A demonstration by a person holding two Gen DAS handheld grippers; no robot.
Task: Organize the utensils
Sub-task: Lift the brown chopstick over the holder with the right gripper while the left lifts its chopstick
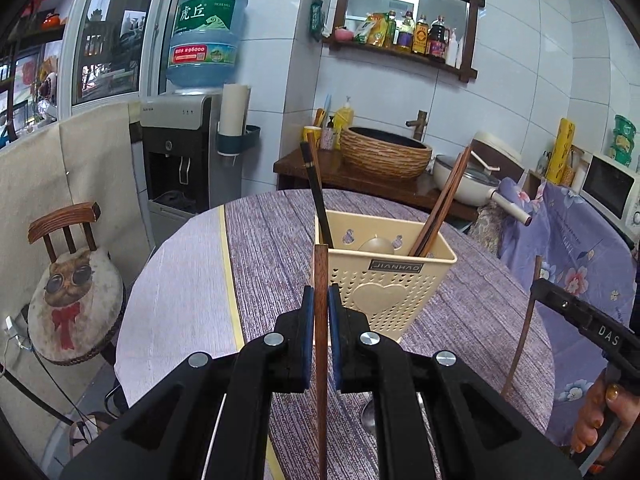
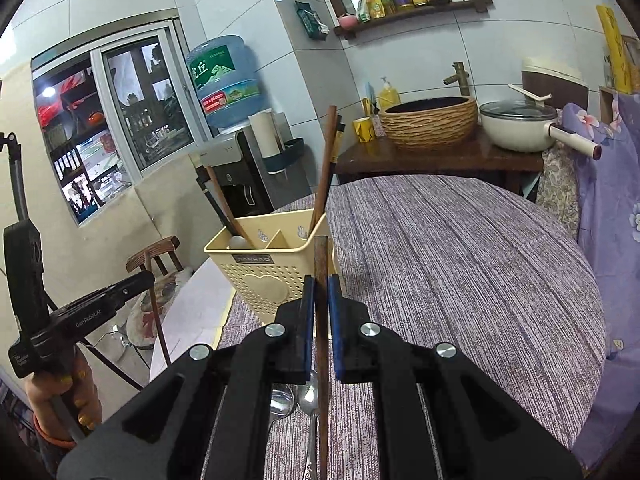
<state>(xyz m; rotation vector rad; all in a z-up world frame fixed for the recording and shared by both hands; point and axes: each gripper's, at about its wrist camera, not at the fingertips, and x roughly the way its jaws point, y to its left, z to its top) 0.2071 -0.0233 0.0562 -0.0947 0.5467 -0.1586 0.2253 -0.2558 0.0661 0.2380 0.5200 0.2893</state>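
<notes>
A cream perforated utensil holder (image 1: 384,280) (image 2: 264,276) stands on the round table, with several chopsticks (image 1: 438,204) (image 2: 324,168) and a pale spoon bowl (image 1: 376,245) inside it. My left gripper (image 1: 320,300) is shut on a brown wooden chopstick (image 1: 321,280), held upright just in front of the holder. The right gripper (image 2: 320,292) is shut on another brown chopstick (image 2: 321,264), also upright, near the holder's right corner. Each gripper shows in the other's view, the right one (image 1: 536,284) and the left one (image 2: 150,276). Two metal spoons (image 2: 308,396) lie on the table under the right gripper.
The table (image 2: 460,264) has a purple striped cloth and a pale strip on its left side (image 1: 180,280). A wooden chair with a cat cushion (image 1: 72,292) stands at left. Behind are a water dispenser (image 1: 188,152), a woven basin (image 1: 386,152), a white pot (image 2: 520,124) and a microwave (image 1: 612,184).
</notes>
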